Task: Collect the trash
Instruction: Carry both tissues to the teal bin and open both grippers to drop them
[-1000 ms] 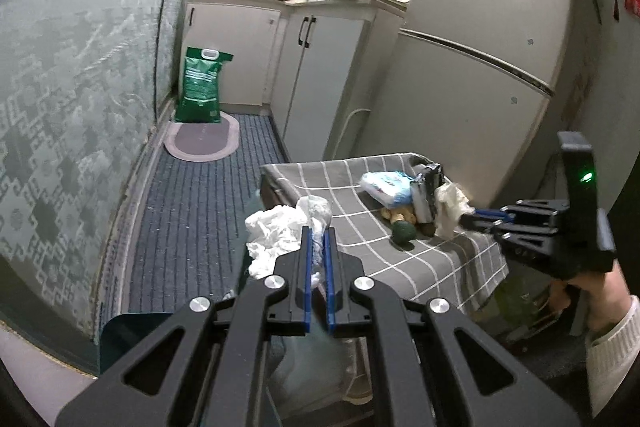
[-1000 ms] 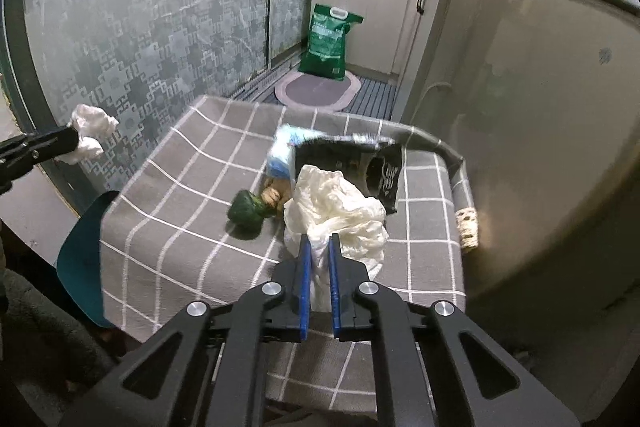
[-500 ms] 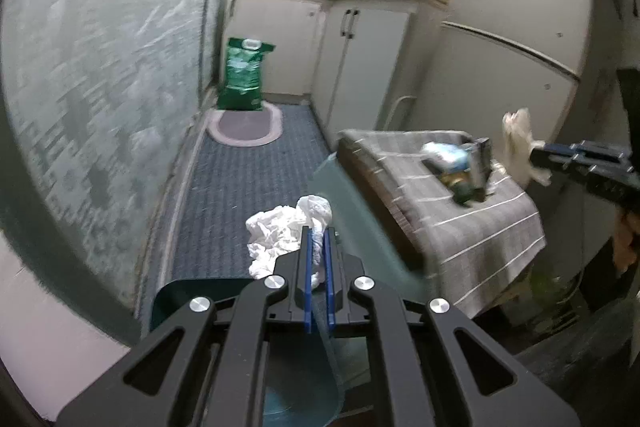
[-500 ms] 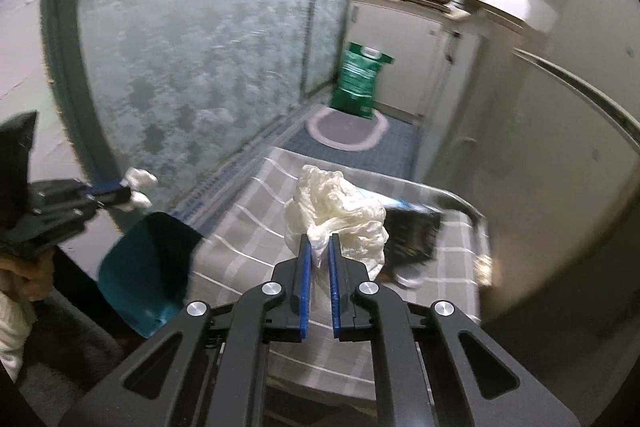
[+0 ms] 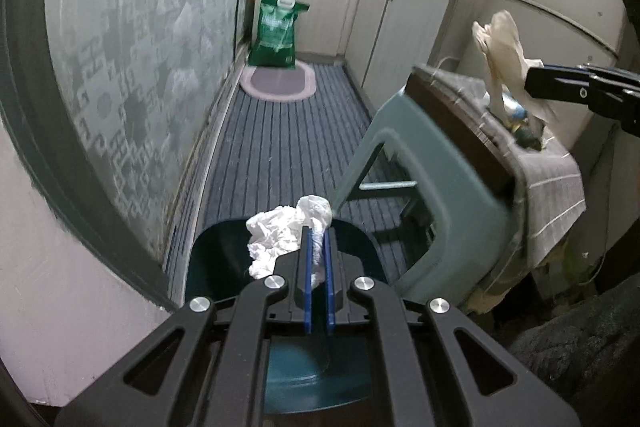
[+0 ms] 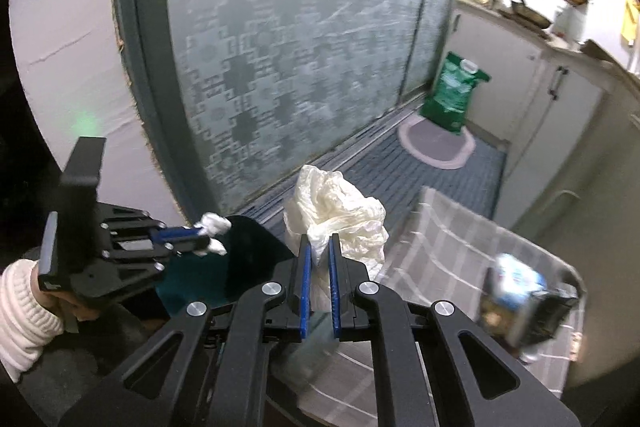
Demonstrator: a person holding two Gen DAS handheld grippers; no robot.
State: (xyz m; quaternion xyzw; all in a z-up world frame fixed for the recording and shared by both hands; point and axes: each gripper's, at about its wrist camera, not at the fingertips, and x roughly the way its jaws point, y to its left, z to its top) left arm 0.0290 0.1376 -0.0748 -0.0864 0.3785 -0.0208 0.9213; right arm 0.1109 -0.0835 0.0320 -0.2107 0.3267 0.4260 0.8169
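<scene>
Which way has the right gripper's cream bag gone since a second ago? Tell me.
Yes. The cream bag, clamped in the right gripper, has left the checked table and now hangs toward the teal bin.

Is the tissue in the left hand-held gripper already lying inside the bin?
No, the tissue is clamped between the fingers of the left hand-held gripper, above the open bin.

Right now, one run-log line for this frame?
left gripper: shut on white tissue, above teal bin | right gripper: shut on cream wrapper
</scene>
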